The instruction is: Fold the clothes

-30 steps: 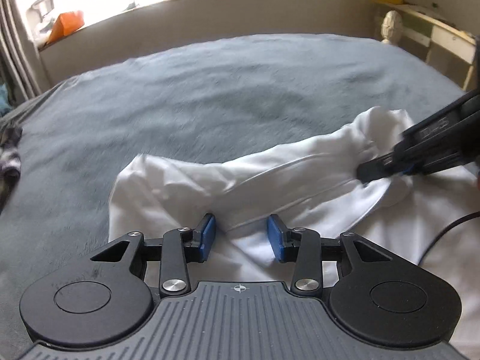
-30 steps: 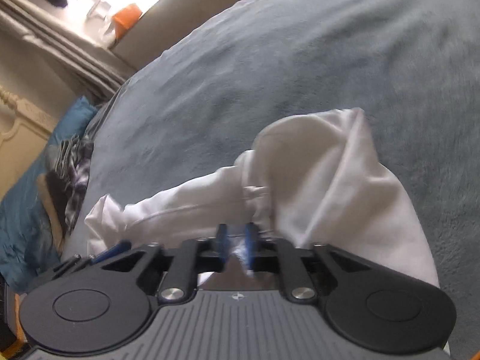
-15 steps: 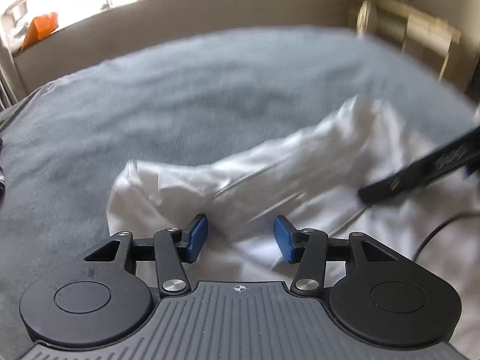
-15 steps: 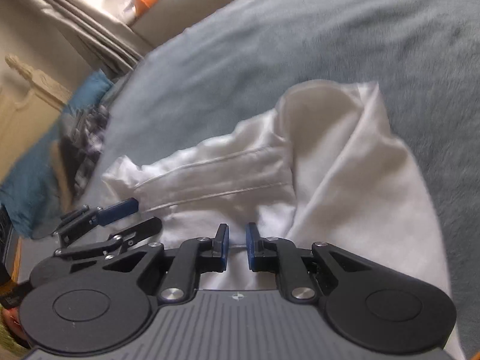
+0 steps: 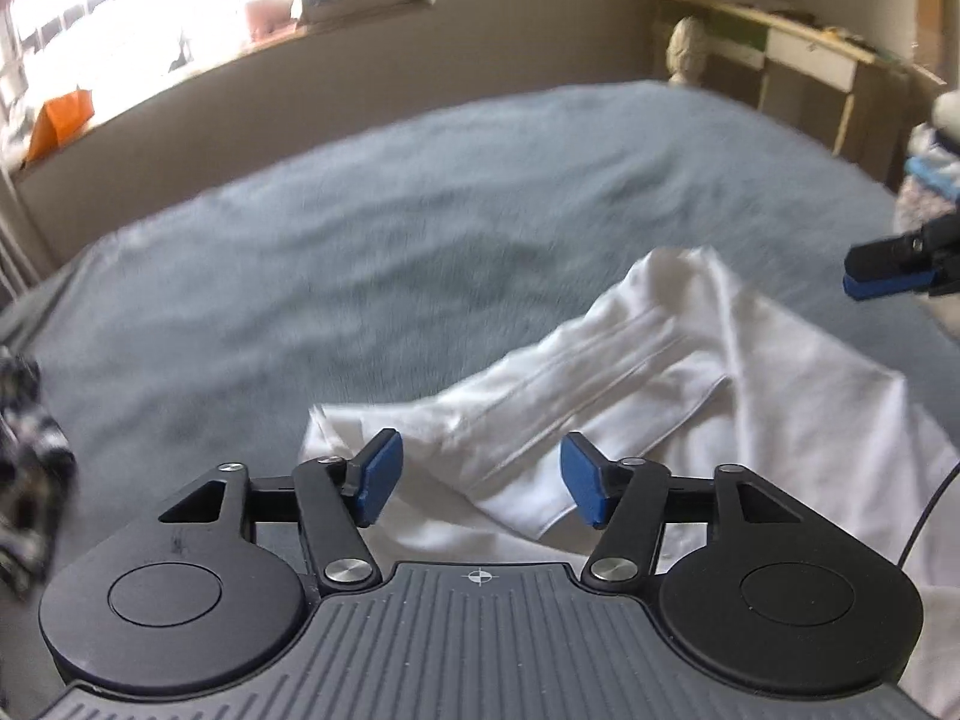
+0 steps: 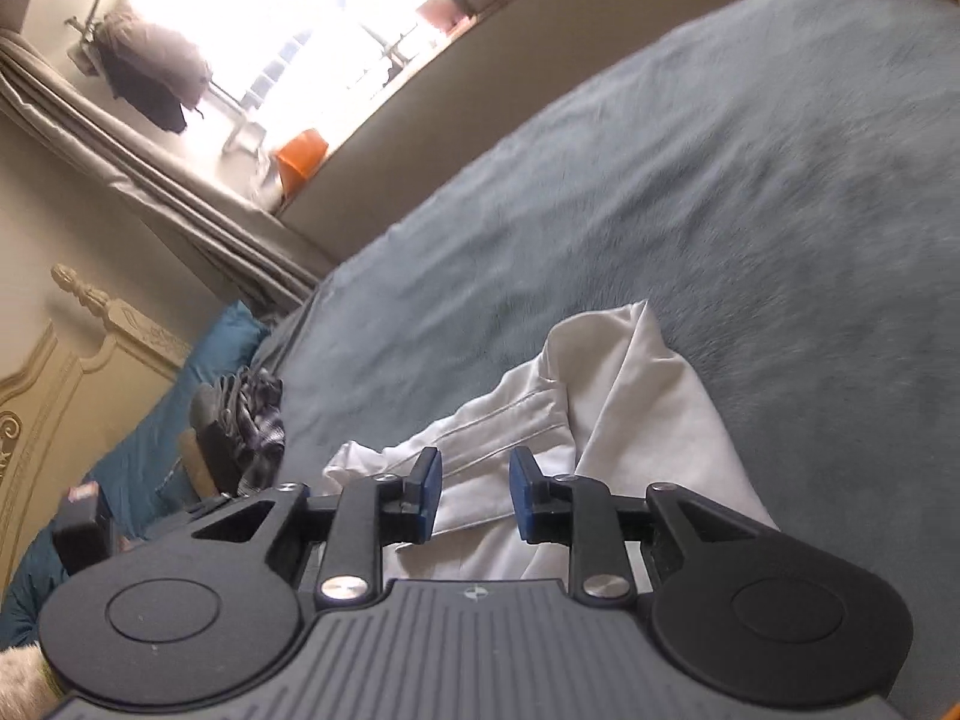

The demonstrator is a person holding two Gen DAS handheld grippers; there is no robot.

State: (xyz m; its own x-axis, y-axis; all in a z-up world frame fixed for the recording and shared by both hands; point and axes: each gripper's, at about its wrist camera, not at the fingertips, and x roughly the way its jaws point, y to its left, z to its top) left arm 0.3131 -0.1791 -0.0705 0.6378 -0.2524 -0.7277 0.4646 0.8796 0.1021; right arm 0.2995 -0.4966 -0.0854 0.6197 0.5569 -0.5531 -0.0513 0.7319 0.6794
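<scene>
A white garment [image 5: 648,396] lies crumpled on the grey-blue bed cover [image 5: 390,252], a stitched band running across its folded top layer. My left gripper [image 5: 477,483] hangs open just above its near left part, nothing between the blue pads. In the right wrist view the same white garment [image 6: 600,408] lies below my right gripper [image 6: 474,498], which is open and holds nothing. The right gripper's blue fingertip [image 5: 888,276] shows at the far right edge of the left wrist view, raised clear of the cloth.
A dark checked garment [image 6: 252,414] lies at the bed's left side by a blue pillow [image 6: 150,450]. A wooden headboard [image 6: 66,372] stands left. A window sill [image 5: 210,66] runs behind the bed, and a desk [image 5: 798,54] stands at the back right.
My right gripper has let go of the white garment, opened, and lifted away to the right. My left gripper has opened wider and risen. The garment's raised fold has dropped onto the bed.
</scene>
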